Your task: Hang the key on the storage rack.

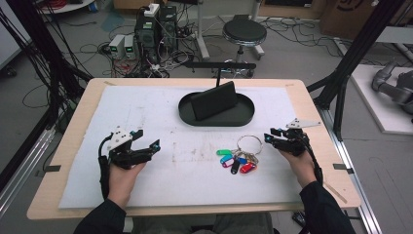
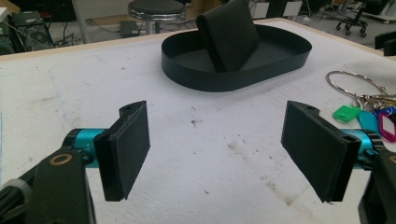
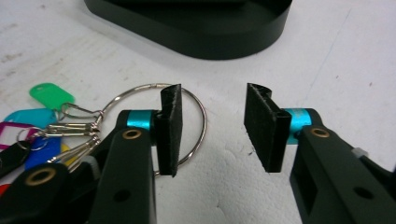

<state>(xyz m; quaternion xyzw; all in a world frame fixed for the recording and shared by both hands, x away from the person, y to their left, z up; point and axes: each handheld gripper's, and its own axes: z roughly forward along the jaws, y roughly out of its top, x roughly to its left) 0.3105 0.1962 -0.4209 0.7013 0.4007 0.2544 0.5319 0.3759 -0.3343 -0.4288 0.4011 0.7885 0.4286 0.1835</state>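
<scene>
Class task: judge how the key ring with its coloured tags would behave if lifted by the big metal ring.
The key ring looks stiff, thin and smooth, so it may slip between pads. The coloured tags hang on loose links, so they would probably dangle and swing. It looks light.

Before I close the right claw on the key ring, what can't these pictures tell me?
- Right gripper view: the claw's near pad hides part of the large metal key ring; contact is unclear.
- Same view: the bunch of coloured plastic key tags is cut by the left edge and the claw body.
- High view: tag labels too small.
- Black oval tray: the black wallet hides its far floor.
</scene>
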